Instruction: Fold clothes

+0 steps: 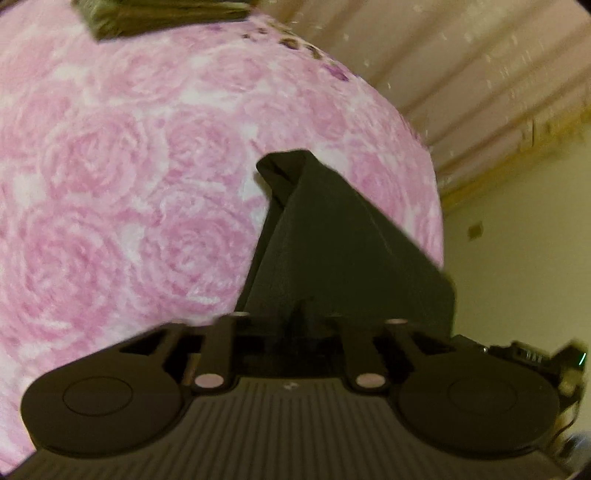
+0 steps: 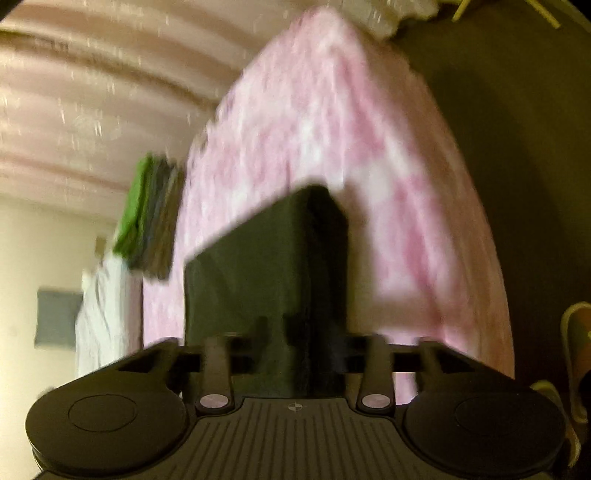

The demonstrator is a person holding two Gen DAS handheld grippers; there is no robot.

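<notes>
A black garment (image 1: 332,236) hangs stretched in front of my left gripper (image 1: 301,314), which is shut on its near edge; the cloth rises to a folded peak over the pink rose-patterned bedspread (image 1: 129,184). In the right wrist view the same black garment (image 2: 273,266) fills the space ahead of my right gripper (image 2: 291,332), which is shut on it. The fingertips of both grippers are hidden in the dark cloth. The right view is blurred by motion. The bedspread (image 2: 332,129) lies behind the garment there too.
A stack of folded clothes (image 2: 151,218), green on one side, sits on the bed's far part; its edge shows at the top of the left view as folded clothes (image 1: 159,16). A pink curtain (image 1: 461,55) and pale wall (image 1: 517,240) lie beyond. White bedding (image 2: 107,314) hangs nearby.
</notes>
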